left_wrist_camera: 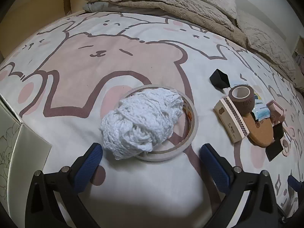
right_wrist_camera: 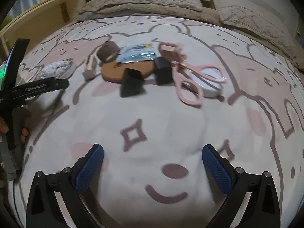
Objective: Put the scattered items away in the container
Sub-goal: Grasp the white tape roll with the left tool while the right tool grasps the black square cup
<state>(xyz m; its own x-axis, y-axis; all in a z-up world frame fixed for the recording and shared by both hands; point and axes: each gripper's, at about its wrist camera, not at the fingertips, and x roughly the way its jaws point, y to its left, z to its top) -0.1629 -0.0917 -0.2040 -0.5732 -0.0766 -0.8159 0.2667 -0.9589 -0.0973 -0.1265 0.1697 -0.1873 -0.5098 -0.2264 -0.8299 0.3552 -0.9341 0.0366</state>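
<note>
A white knitted bundle (left_wrist_camera: 140,121) lies across a beige tape ring (left_wrist_camera: 191,114) on the cartoon-print bedsheet, just ahead of my open left gripper (left_wrist_camera: 151,152). To the right sit a brown bandage roll (left_wrist_camera: 242,97), a cream matchbox (left_wrist_camera: 230,120), a cork piece (left_wrist_camera: 261,133) and a black box (left_wrist_camera: 219,78). My right gripper (right_wrist_camera: 153,153) stands open over bare sheet. Ahead of it lie pink scissors (right_wrist_camera: 187,83), a white round tin (right_wrist_camera: 210,86), two black boxes (right_wrist_camera: 132,84), a blue packet (right_wrist_camera: 136,55) and the brown roll (right_wrist_camera: 108,53).
A white box wall (left_wrist_camera: 28,144) with line drawings stands at the left edge of the left wrist view. A beige blanket (left_wrist_camera: 163,1) and pillows are heaped at the far end of the bed. A hand holding the other gripper (right_wrist_camera: 36,88) shows at left in the right wrist view.
</note>
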